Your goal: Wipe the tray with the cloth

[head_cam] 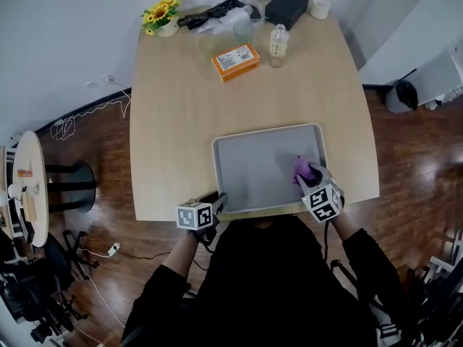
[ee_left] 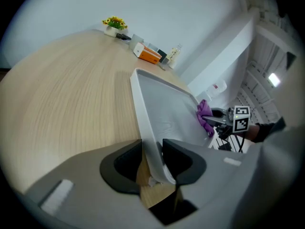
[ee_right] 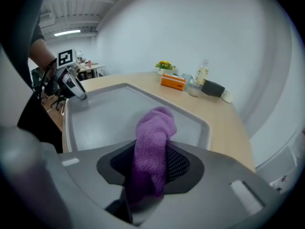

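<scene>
A grey rectangular tray (head_cam: 246, 144) lies at the near edge of the wooden table. My left gripper (head_cam: 217, 203) is shut on the tray's near left rim (ee_left: 150, 147), with the rim pinched between its two dark pads. My right gripper (head_cam: 309, 174) holds a bunched purple cloth (head_cam: 302, 169) over the tray's near right part. In the right gripper view the purple cloth (ee_right: 153, 149) sticks up between the jaws above the tray floor (ee_right: 107, 116). From the left gripper view the cloth (ee_left: 205, 114) and right gripper (ee_left: 217, 119) show at the tray's far side.
At the table's far end stand an orange box (head_cam: 235, 61), a small bottle (head_cam: 278, 45), a black box (head_cam: 286, 7), a pot of yellow flowers (head_cam: 162, 15) and dark items in clear wrap (head_cam: 217, 14). A round side table (head_cam: 30, 186) stands on the floor at left.
</scene>
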A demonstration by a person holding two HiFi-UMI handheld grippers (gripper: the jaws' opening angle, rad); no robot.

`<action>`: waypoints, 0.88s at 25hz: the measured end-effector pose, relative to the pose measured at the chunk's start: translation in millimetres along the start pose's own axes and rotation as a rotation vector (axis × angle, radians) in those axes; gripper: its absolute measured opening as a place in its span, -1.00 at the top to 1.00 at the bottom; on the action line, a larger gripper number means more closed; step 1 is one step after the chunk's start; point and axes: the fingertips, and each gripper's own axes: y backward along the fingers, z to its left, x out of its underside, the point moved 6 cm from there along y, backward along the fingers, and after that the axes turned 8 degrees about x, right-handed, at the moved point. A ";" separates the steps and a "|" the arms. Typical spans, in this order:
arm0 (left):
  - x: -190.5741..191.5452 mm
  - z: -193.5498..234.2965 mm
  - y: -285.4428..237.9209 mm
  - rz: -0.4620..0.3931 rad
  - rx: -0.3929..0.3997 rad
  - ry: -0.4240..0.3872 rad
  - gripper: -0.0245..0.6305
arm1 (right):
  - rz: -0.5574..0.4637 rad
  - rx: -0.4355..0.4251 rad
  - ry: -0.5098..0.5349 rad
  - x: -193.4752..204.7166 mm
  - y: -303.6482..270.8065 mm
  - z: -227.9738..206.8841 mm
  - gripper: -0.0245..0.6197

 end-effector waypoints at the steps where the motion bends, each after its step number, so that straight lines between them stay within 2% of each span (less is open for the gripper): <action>1: -0.2 -1.2 -0.4 -0.006 -0.010 -0.004 0.56 | 0.022 0.029 -0.006 12.5 5.7 -17.6 0.47; 4: 1.4 -4.1 -1.3 -0.032 -0.036 0.000 0.56 | 0.026 0.049 0.001 31.7 17.4 -41.1 0.47; 7: 4.3 -3.7 -1.3 -0.060 -0.049 0.031 0.56 | 0.035 0.058 0.090 26.7 16.9 -30.1 0.48; 10: 4.9 -3.0 -2.7 -0.073 -0.049 0.051 0.56 | 0.033 0.010 0.079 17.3 15.2 -6.5 0.48; 16: 7.1 0.5 -3.6 -0.062 -0.025 0.061 0.56 | -0.052 -0.159 0.124 -23.3 6.9 90.0 0.48; 20: 8.3 -0.9 -4.4 -0.053 -0.010 0.079 0.59 | -0.112 -0.308 0.228 -69.6 -7.6 172.3 0.47; 22: 7.3 -0.6 -3.3 -0.051 0.016 0.082 0.59 | -0.132 -0.348 0.272 -89.4 -14.1 207.5 0.47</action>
